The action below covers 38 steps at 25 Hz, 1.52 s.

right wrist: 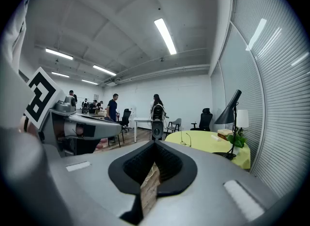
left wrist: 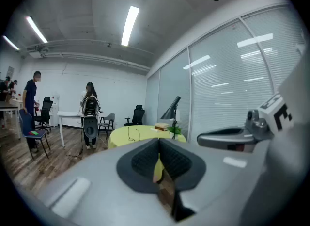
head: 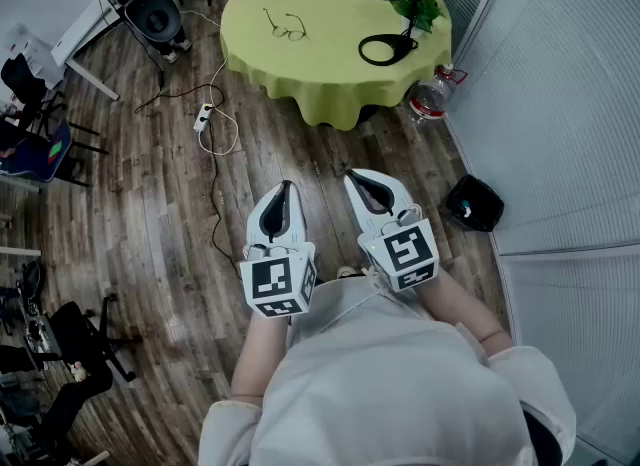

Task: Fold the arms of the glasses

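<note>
Hovering above floor, left gripper (head: 285, 186) and right gripper (head: 354, 178) were each closed to thin slit, holding nothing; glasses (head: 286, 26) lay well ahead on green table (head: 330, 89), arms apparently spread; straight beyond left gripper, likely nearer one; axis too small to read.

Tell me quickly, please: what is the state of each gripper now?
Left gripper: jaws closed, holding nothing.
Right gripper: jaws closed, holding nothing.
</note>
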Tool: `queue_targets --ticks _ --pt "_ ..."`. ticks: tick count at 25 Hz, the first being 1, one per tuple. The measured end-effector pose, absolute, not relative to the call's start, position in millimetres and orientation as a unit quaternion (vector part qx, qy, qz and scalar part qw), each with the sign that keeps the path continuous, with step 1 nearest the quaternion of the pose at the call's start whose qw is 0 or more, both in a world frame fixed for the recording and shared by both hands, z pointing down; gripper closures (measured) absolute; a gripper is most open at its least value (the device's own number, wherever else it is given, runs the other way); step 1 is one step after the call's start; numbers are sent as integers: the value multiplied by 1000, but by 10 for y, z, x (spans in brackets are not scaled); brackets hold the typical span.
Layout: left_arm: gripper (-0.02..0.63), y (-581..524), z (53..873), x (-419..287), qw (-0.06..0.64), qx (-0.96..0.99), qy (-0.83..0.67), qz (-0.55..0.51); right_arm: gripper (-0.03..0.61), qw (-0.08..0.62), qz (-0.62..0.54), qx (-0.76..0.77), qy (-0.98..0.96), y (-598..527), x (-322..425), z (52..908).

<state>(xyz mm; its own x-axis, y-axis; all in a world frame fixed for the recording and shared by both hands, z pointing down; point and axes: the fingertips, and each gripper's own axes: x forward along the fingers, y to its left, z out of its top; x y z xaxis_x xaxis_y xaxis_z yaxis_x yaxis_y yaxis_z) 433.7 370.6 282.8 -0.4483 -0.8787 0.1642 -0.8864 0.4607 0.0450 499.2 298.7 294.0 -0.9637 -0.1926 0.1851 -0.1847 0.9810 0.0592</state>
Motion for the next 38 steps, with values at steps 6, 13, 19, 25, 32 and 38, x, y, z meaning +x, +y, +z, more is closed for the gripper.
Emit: queue_targets --ticks 6,13,19,25,32,38 --pt "607 3726 2859 4297 84 520 -849 28 580 96 -19 94 -991 3024 4955 2973" --pt "607 3734 2888 4227 89 518 -850 34 580 99 -14 99 -990 3003 4918 3009" --pt "607 3747 3015 4174 100 512 -852 46 580 118 8 92 -989 2993 4884 3193" --pt "607 3827 3168 3943 111 513 -849 62 580 131 36 76 -988 3045 4553 3372" --pt "607 3987 3178 3045 121 504 -854 43 580 150 33 68 -986 3164 3689 3426" --pt "607 4138 3140 1846 132 498 -857 22 580 172 23 78 -982 3262 2619 3445"
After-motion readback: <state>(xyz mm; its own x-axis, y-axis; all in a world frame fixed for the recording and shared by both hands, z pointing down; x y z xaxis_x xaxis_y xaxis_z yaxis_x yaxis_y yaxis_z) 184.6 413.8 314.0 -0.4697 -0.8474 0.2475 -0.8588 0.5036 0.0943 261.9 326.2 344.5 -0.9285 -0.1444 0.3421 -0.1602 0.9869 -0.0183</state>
